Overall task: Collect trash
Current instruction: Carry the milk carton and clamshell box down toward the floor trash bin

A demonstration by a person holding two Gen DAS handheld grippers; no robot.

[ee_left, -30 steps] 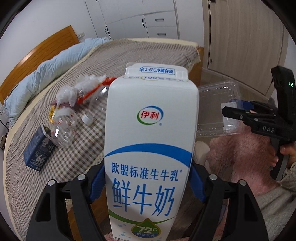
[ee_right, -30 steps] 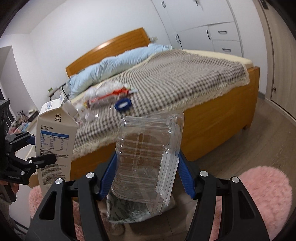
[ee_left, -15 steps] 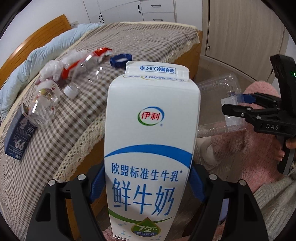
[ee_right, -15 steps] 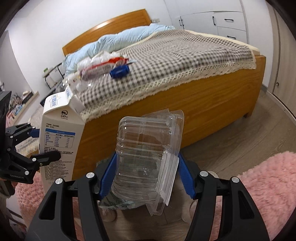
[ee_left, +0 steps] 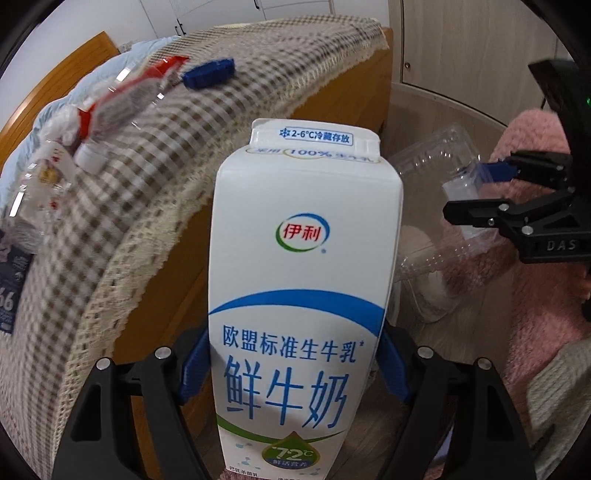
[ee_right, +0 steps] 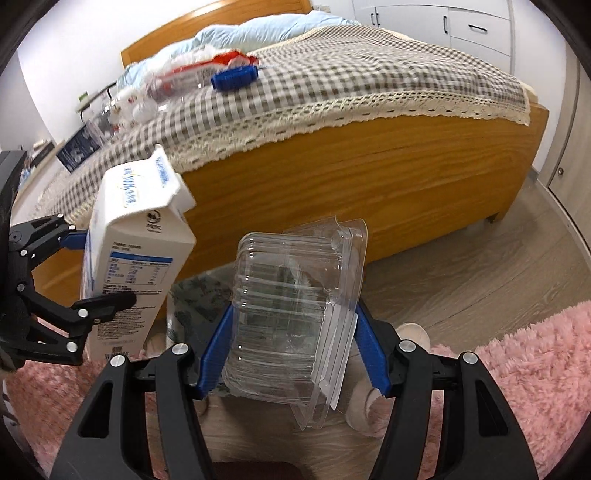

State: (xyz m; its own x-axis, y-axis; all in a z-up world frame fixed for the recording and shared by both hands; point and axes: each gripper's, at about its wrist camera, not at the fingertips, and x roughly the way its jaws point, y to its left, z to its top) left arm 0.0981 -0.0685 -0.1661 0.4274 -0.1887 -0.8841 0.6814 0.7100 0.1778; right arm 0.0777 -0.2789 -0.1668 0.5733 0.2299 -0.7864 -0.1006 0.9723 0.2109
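Observation:
My left gripper [ee_left: 291, 365] is shut on a white milk carton [ee_left: 299, 295] with blue print, held beside the bed's side. It also shows in the right wrist view [ee_right: 133, 266], tilted, in the left gripper [ee_right: 99, 269]. My right gripper [ee_right: 291, 350] is shut on a clear plastic clamshell box [ee_right: 291, 317]; the box also shows in the left wrist view [ee_left: 436, 236], in the right gripper [ee_left: 484, 192]. More trash lies on the bed: a blue cap-like ring [ee_right: 234, 77], red-labelled clear bottles [ee_right: 192, 72] and a dark carton [ee_right: 79, 147].
The wooden bed [ee_right: 351, 177] with a checked cover [ee_right: 351, 74] fills the far side. A pink fluffy rug [ee_right: 517, 369] lies on the wood floor. A green-patterned bag [ee_right: 195, 302] sits low behind the box. White cabinets [ee_right: 461, 26] stand at the back.
Both grippers have dropped from above the bed's top to beside its wooden side, carrying the carton and the box. The carton now tilts. The trash on the bed has not moved.

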